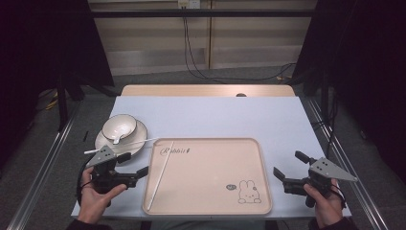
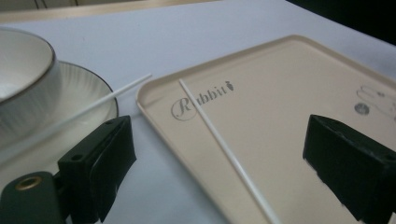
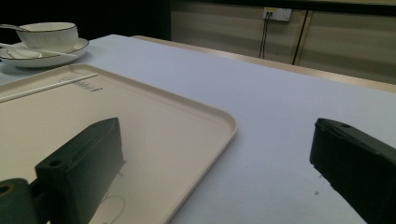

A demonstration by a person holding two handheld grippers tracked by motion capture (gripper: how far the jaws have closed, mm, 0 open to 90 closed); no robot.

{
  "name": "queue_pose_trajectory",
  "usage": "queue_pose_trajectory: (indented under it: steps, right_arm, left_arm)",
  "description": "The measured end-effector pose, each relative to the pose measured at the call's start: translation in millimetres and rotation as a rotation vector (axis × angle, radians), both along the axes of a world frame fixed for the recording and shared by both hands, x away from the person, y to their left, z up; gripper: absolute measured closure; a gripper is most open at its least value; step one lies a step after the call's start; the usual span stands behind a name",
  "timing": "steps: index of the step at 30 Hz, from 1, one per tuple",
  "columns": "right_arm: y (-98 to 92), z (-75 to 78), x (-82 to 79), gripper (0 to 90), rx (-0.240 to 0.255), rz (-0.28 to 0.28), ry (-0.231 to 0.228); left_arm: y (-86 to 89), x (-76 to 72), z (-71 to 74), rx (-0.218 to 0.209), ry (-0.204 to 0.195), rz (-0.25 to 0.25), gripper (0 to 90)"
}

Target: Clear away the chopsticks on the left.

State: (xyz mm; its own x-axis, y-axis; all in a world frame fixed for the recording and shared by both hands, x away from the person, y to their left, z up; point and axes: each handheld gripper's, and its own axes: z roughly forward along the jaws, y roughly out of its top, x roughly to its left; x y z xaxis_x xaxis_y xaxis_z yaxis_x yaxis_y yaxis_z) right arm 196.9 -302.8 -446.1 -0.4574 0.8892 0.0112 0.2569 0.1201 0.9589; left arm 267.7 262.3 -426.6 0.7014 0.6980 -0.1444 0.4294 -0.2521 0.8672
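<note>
My left gripper (image 1: 135, 165) gapes empty beside the tray (image 1: 266, 172); I'd pinch its light, slippery chopstick (image 1: 160, 175) mid-shaft

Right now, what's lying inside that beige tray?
One white chopstick lies slantwise in the tray, near its left rim. The rest shows just a printed word and a rabbit drawing. The other chopstick rests across the plate beside it. Nothing in the tray is covered.
</note>
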Motion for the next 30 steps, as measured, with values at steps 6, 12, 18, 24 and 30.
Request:
queue_pose_trajectory:
  steps: [6,12,18,24,30]
  right_arm:
    - [0.0,0.0,0.0,2.2,0.0,-0.001,0.001]
    - [0.2,0.0,0.2,2.2,-0.001,-0.002,0.0]
    - [0.4,-0.1,0.4,2.2,-0.001,-0.004,0.001]
    - [0.5,-0.1,0.2,2.3,0.0,0.0,0.005]
    - [0.7,-0.3,0.3,2.3,0.0,-0.004,0.007]
  left_arm:
    - [33.0,6.2,15.6,0.015,-0.014,-0.072,5.0]
    - [62.4,19.5,22.5,0.042,0.0,-0.117,3.0]
    - [82.2,36.2,22.9,0.109,-0.002,-0.105,6.2]
    - [94.9,61.4,14.9,0.173,0.039,-0.142,7.3]
    - [99.9,83.6,4.3,0.243,0.058,-0.172,9.7]
